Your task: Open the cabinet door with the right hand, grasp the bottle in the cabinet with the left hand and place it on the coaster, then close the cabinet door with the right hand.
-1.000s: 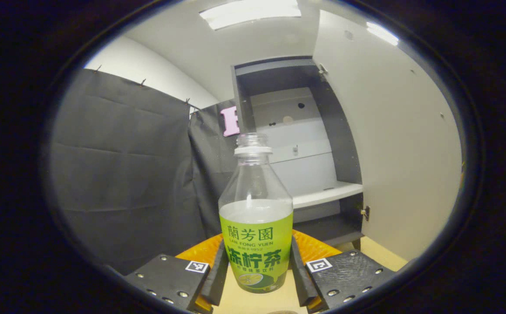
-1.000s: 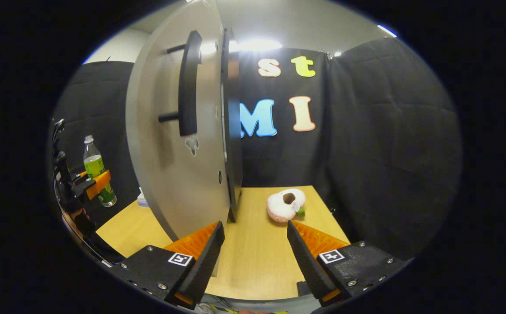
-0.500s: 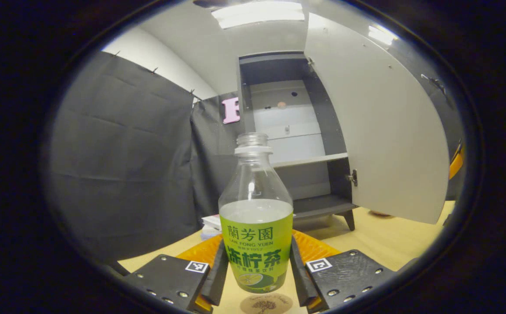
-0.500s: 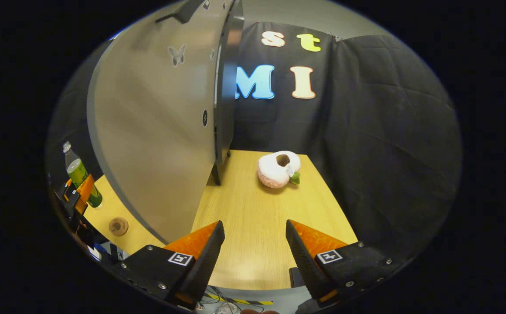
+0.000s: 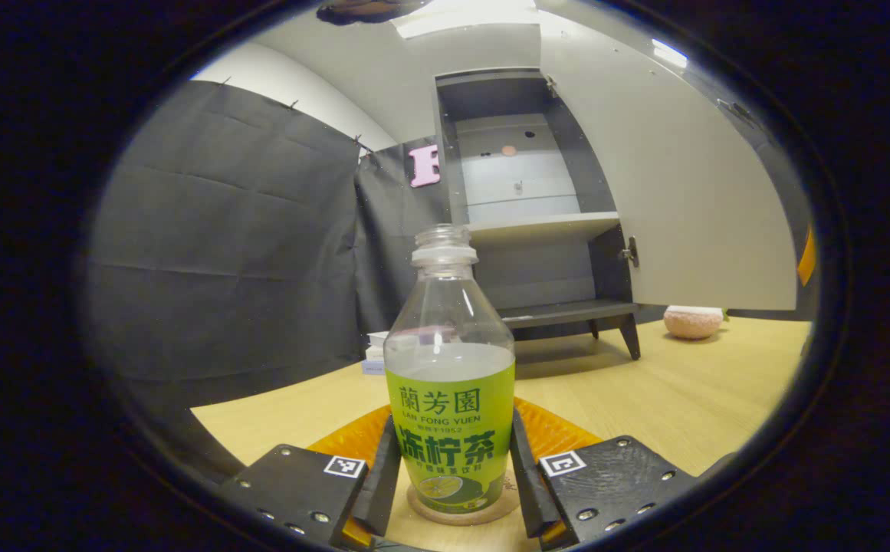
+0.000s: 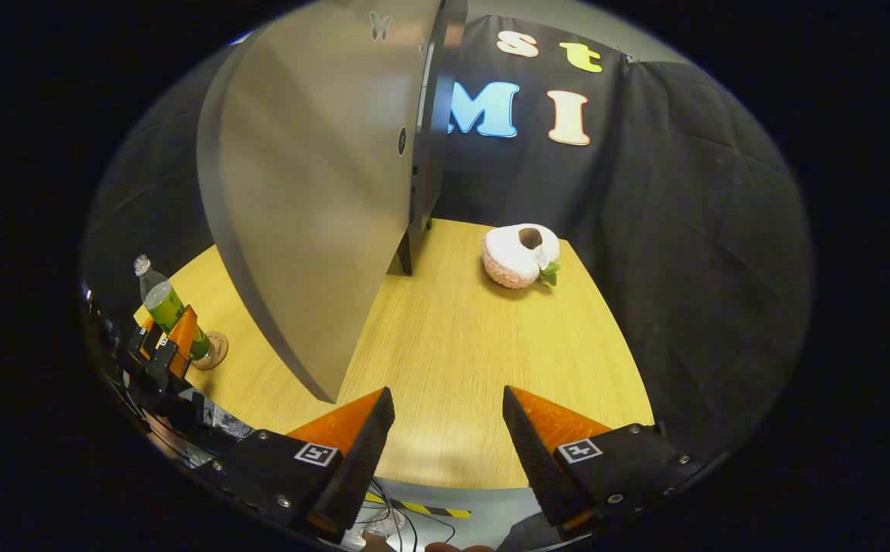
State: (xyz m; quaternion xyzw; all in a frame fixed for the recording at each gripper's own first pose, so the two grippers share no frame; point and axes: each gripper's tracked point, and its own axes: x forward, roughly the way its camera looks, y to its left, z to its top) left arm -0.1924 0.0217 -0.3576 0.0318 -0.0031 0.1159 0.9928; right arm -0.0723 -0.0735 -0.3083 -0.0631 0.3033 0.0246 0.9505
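Left tool (image 5: 451, 491): both fingers pressed against the clear plastic bottle with a green label (image 5: 451, 414), which stands upright on the round cork coaster (image 5: 456, 512) near the light wooden counter's (image 5: 682, 399) left edge. Centre: grey cabinet (image 5: 536, 222), its pale door (image 6: 314, 192) swung open. Right tool (image 6: 441, 452): fingers spread wide, empty, above the counter's front edge.

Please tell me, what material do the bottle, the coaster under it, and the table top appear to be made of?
Bottle: probably clear plastic, glossy; the cabinet shows through its upper part; a green label wraps it.
Coaster: perhaps cork or wood, a matte brown disc; too little shows to decide.
Table top: wood or wood-look laminate, pale, with fine straight grain lines and a soft sheen.
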